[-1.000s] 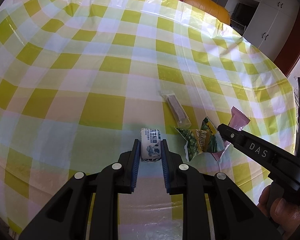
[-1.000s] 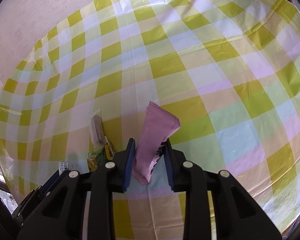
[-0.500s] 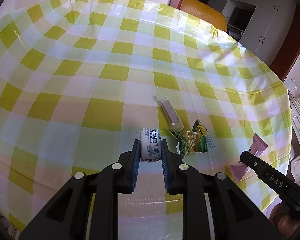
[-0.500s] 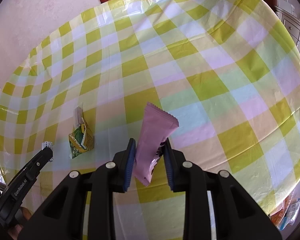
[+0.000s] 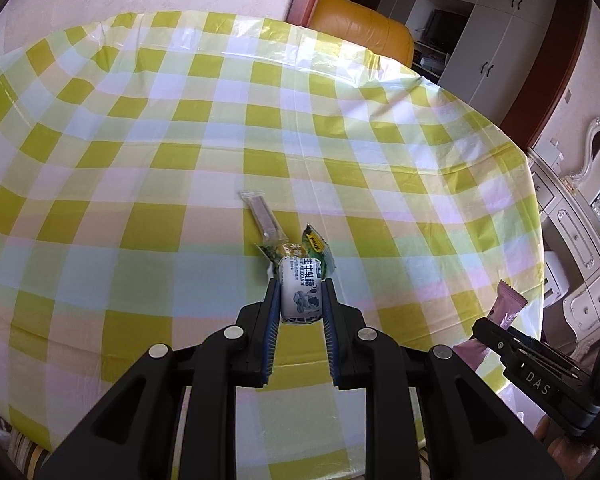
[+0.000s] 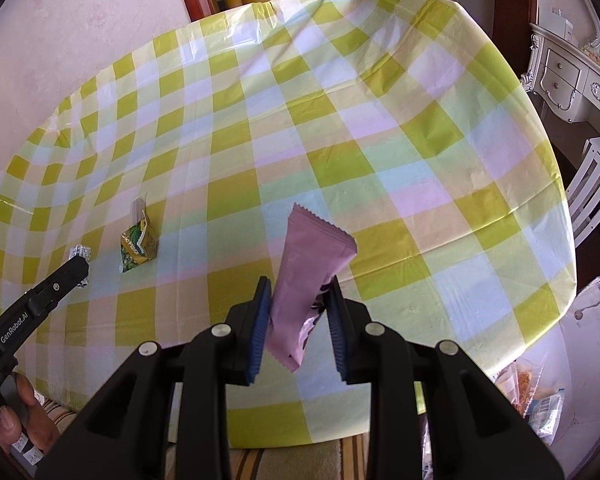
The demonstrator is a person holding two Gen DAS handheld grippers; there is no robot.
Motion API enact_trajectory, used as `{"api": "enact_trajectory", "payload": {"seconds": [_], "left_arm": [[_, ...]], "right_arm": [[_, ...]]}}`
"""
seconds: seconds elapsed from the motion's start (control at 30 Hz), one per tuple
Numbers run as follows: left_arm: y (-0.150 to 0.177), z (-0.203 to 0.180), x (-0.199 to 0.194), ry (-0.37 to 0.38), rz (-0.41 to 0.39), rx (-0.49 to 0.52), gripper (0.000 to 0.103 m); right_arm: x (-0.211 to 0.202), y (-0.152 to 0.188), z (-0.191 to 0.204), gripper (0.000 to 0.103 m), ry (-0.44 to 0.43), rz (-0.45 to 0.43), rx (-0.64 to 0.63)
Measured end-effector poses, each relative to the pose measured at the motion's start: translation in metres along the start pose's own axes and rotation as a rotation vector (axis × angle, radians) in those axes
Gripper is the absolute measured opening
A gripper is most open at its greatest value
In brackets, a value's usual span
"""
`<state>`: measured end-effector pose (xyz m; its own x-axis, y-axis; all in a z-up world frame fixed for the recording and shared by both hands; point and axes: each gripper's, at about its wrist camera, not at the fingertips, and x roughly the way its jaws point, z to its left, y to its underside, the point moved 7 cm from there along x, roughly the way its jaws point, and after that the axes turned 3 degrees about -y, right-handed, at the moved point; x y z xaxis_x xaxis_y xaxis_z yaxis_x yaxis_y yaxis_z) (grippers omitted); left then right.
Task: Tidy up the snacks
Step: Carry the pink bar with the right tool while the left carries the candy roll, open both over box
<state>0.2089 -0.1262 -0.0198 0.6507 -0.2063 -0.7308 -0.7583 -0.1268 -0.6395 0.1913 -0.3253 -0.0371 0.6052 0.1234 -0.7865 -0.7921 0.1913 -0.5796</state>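
The right gripper is clamped on a long pink foil snack packet, its long axis pointing up and away toward the table's far edge. The left gripper is clamped on a small white milk-candy packet, lengthwise along the fingers.

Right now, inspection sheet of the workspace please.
Surface: table under a yellow-green checked plastic cloth.
Job's things: white milk candy in left gripper; pink packet in right gripper; green packet and clear-wrapped brown bar lying on the cloth.
Clutter: bagged snacks below the table edge.
Grippers: both shut on snacks.
Cables: nothing seen.
Surroundings: orange sofa, white cabinets.
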Motion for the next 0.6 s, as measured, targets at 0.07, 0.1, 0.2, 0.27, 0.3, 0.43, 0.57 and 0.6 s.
{"api": "enact_trajectory", "payload": {"seconds": [0.07,0.1,0.2,0.27,0.3,0.43,0.57,0.6], "left_arm": [[0.006,-0.013,-0.002,0.027,0.013,0.021,0.02],[0.009,-0.019,-0.003,0.039,0.019,0.029,0.02],[0.017,-0.035,-0.005,0.075,0.039,0.057,0.02],[0.021,-0.046,-0.005,0.096,0.051,0.069,0.02],[0.023,-0.051,-0.006,0.105,0.056,0.08,0.02],[0.033,-0.074,-0.008,0.148,0.082,0.118,0.02],[0.047,-0.102,-0.01,0.2,0.119,0.161,0.02],[0.051,-0.11,-0.011,0.217,0.131,0.173,0.02]], "right_arm": [[-0.005,0.004,-0.007,0.028,0.008,0.001,0.0],[-0.008,0.005,-0.011,0.028,0.013,0.001,0.001],[-0.016,0.01,-0.023,0.028,0.028,-0.001,0.005],[-0.023,0.012,-0.031,0.028,0.042,-0.007,0.006],[-0.027,0.014,-0.036,0.028,0.05,-0.009,0.006],[-0.039,0.021,-0.058,0.028,0.077,-0.012,0.016],[-0.048,0.031,-0.084,0.028,0.113,-0.006,0.037],[-0.05,0.034,-0.09,0.028,0.123,-0.004,0.042]]}}
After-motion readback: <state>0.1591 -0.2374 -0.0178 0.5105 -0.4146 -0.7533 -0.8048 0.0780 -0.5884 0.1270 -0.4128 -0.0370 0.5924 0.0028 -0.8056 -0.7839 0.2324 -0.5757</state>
